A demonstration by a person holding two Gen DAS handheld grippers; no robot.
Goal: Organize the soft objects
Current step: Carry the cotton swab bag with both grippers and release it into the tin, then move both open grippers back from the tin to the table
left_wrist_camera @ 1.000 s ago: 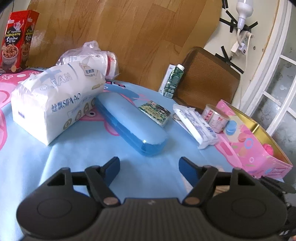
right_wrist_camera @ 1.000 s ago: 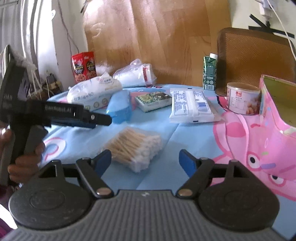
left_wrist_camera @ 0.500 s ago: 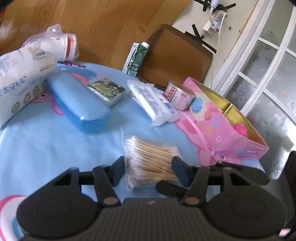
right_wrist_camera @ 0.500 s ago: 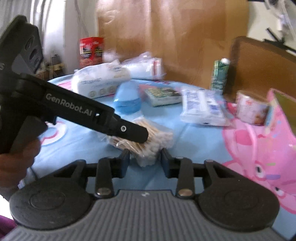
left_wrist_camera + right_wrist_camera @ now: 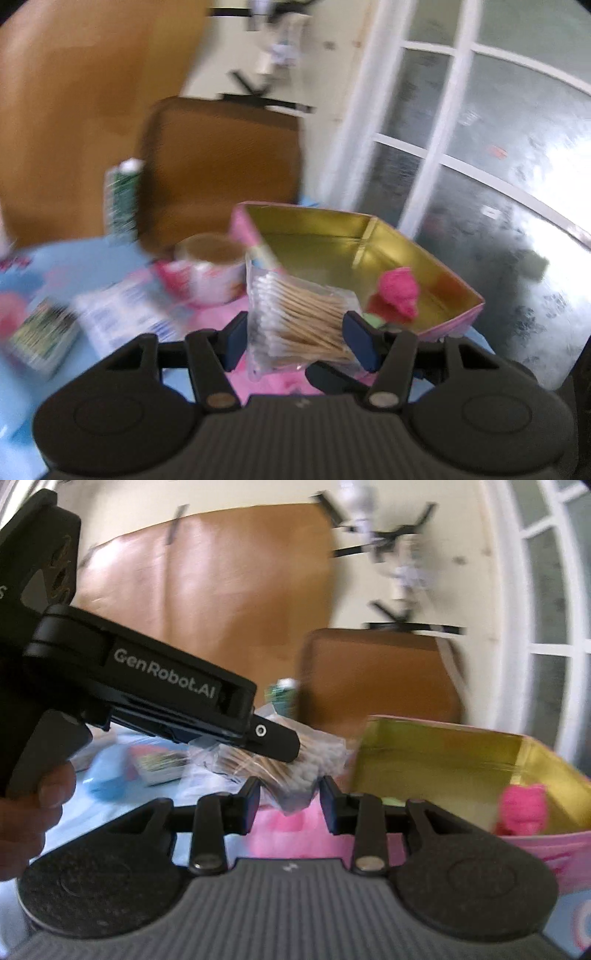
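Frosted window panes (image 5: 480,155) and a brown chair back (image 5: 221,166) stand behind the blue-clothed worktop (image 5: 14,369) in the left wrist view, all of it blurred. The left claw (image 5: 295,341) is narrowed on a clear bag of cotton swabs (image 5: 299,317), one blue pad against each side of the bag, which is lifted off the worktop and sits just in front of the pink box (image 5: 443,284). That box is open, gold inside, with a pink soft toy (image 5: 397,293) in its near corner. Left of the box stand a tin (image 5: 207,273) and a green carton (image 5: 122,199); a white packet (image 5: 122,317) and a small printed box (image 5: 44,336) lie nearer. A black fingertip of the other claw shows just under the bag. From the right wrist view, the right claw (image 5: 290,801) is closed on the lower end of the same swab bag (image 5: 295,771), its pads pinching the plastic. The left claw's black body (image 5: 166,694), held by a hand (image 5: 33,812), reaches in from the left and meets the bag from above. The pink box (image 5: 443,746) sits just right of the bag, the toy (image 5: 522,808) inside it. A blue case (image 5: 107,775) lies on the worktop behind.
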